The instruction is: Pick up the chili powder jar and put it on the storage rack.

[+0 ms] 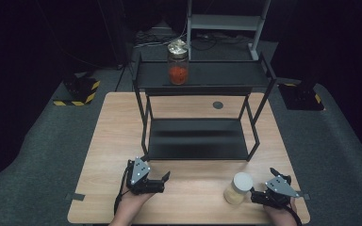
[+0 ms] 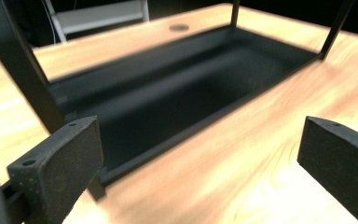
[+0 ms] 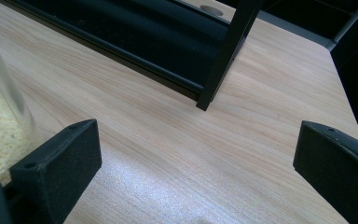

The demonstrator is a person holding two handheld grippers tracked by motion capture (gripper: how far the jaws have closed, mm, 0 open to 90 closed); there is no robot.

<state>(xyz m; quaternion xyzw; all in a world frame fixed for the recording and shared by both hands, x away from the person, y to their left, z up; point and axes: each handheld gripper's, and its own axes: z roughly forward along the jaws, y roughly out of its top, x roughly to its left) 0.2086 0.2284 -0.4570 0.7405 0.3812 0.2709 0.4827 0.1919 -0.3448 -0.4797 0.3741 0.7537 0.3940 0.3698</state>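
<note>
A black two-tier metal rack [image 1: 198, 77] stands on the wooden table [image 1: 113, 136]. On its top shelf sits a glass jar [image 1: 177, 62] with red contents and a gold lid. A second jar [image 1: 238, 188] with a white lid and pale grainy contents stands near the table's front right; its glass wall [image 3: 0, 116] is at the left of the right gripper view. My right gripper [image 1: 260, 187] rests open just right of that jar, apart from it. My left gripper [image 1: 160, 181] is open at the front left, facing the rack's lower shelf [image 2: 177, 93].
A round grommet [image 1: 218, 105] is set in the table behind the rack. A rack leg [image 3: 223, 56] stands ahead of the right gripper. Yellow-black striped stand bases [image 1: 78, 92] sit on the grey floor at both sides. A grey metal frame [image 1: 226, 23] stands behind the table.
</note>
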